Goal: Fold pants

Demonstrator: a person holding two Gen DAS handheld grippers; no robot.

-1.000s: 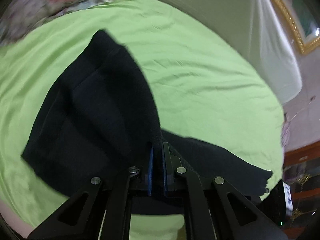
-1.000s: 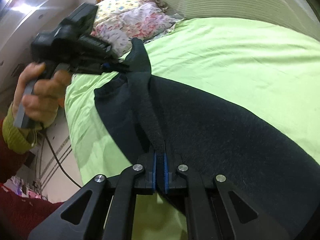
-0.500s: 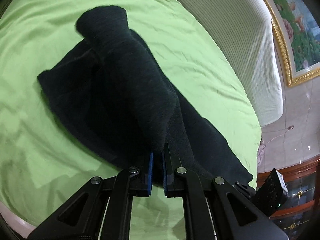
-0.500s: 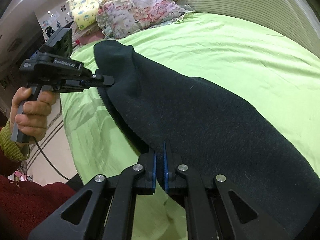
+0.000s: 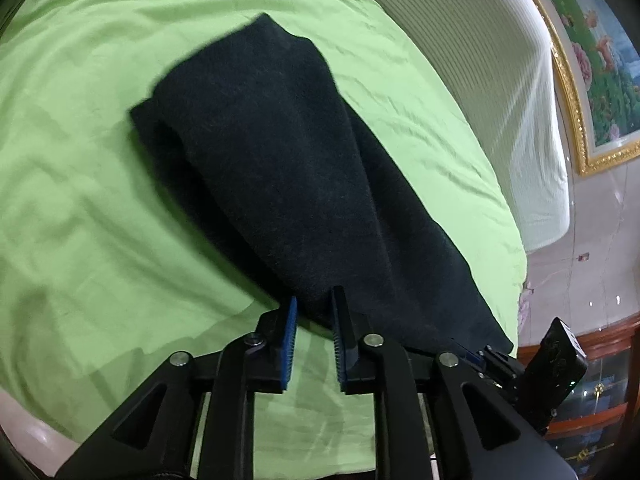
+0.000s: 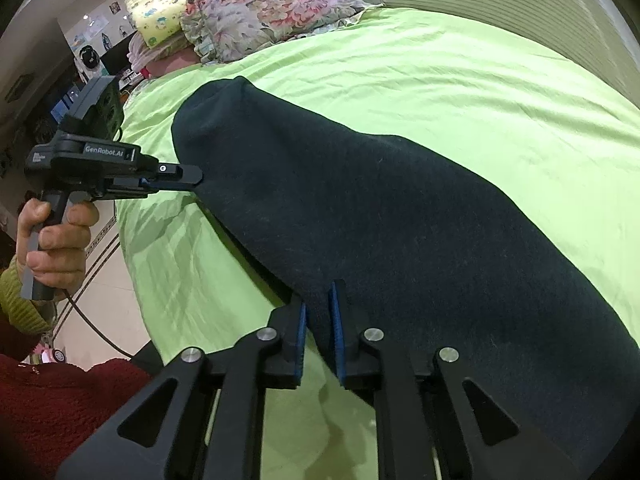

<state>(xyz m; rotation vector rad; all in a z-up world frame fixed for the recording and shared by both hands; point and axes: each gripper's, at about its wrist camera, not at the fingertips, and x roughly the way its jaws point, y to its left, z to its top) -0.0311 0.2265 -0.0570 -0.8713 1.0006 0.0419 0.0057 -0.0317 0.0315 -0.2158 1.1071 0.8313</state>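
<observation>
On the left of the right-wrist view, at about nine o'clock, a hand (image 6: 56, 236) in a green cuff grips the handle of the left tongs (image 6: 196, 178), whose tips reach to the near edge of the dark pants (image 6: 400, 220) at one end of the garment. The pants lie folded lengthwise on the bed's light green sheet (image 6: 460, 80), running from ten o'clock down to four o'clock. Floral pillows (image 6: 260, 4) sit at the head of the bed at twelve o'clock. At six o'clock the right tongs (image 6: 318, 320) are opening, blue pads apart, with the hem of the pants between them and no pad pressing on the cloth. In the left-wrist view the pants (image 5: 288, 160) stretch from eleven o'clock to five o'clock across the sheet (image 5: 80, 160). The left tongs (image 5: 314, 320) at six o'clock are likewise opening, pads apart around the cloth's edge. At four o'clock the right tongs' body (image 5: 556, 360) shows, and a gilt picture frame (image 5: 576, 120) hangs at two o'clock.
</observation>
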